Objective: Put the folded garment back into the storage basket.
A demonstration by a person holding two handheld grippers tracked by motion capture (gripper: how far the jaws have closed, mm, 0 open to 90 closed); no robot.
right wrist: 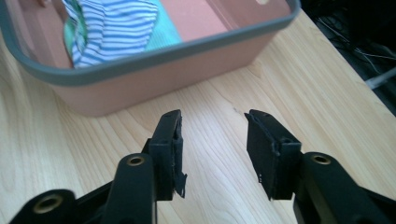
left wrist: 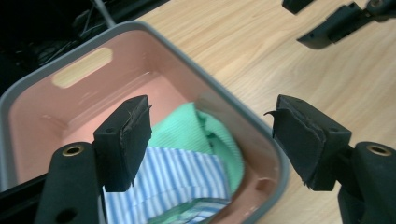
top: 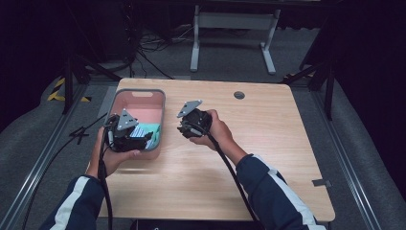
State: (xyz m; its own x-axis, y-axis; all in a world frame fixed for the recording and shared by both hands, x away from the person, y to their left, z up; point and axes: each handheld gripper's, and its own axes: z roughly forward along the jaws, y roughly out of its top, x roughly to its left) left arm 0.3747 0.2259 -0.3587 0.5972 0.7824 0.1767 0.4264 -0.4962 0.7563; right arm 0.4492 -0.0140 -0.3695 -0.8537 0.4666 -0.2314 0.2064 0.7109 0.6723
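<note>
- A pink bin (top: 138,98) with a grey rim sits at the left of a wooden table (top: 268,143).
- Striped cloth (left wrist: 182,175) lies on green cloth (left wrist: 196,128) inside the bin.
- The left gripper (left wrist: 212,140) hangs spread wide above the bin, grasping nothing.
- The right gripper (right wrist: 212,149) hovers over bare table beside the bin, jaws apart and empty.

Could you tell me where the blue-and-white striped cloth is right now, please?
In the high view the striped cloth lies in the near end of the pink bin at the table's left, on a green cloth, just beneath the open left tool.
</note>
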